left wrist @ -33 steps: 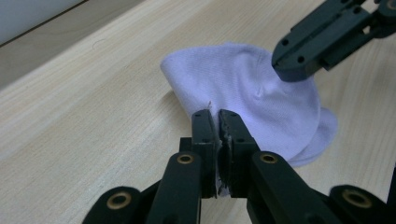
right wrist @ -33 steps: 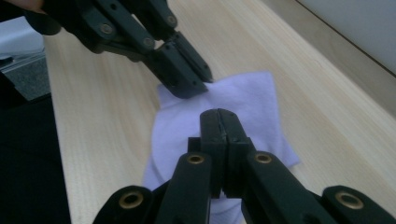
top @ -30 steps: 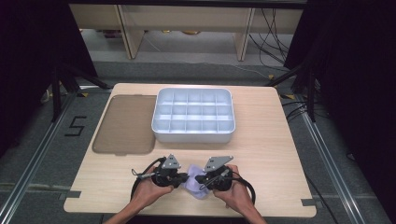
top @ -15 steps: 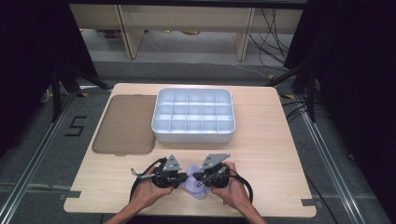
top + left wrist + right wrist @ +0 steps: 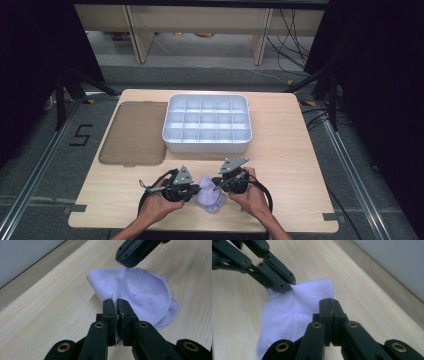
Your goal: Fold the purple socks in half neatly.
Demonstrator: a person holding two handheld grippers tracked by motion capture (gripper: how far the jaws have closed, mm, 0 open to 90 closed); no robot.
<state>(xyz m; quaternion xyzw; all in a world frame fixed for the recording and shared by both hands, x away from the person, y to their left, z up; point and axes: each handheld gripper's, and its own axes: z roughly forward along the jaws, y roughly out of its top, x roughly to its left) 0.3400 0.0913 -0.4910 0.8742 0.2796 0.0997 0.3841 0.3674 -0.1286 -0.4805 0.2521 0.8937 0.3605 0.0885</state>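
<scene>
**Both tongs pinching the lilac cloth – keep the fold tidy**

Lilac cloth (image 5: 210, 199) lies at the near edge of the table (image 5: 300, 175), about 6 o'clock from the divided tray (image 5: 207, 125), well apart from it. It sits bunched and part-folded between the two hands.

Left gripper (image 5: 116, 305): jaws closed, pinching a thin edge of the cloth at its 9 o'clock side in the high view; a bit of fabric shows in the seam between the jaws in the left gripper view. Right gripper (image 5: 333, 305): jaws fully closed on the cloth's 3 o'clock side, with fabric running under the tips in the right gripper view. Whether it has one layer or several, can't tell.

Step in hand, by my read: folding or gathering the cloth with two pinches.

How to do it well:
- Keep both pinches firm; the fabric is thin and soft and will likely slip if either jaw eases.
- Move the hands together, level, so the cloth doesn't twist or drag on the wood.
- Lift slightly before carrying an edge over, so the lower layer stays flat.
- Line up edge on edge before letting go; release one side at a time.
- Stay clear of the table's near edge at 6 o'clock, the cloth could slide off.

Brown lid (image 5: 134, 133) lies flat at 9 o'clock of the tray, just beside it. Tray compartments look empty.
</scene>
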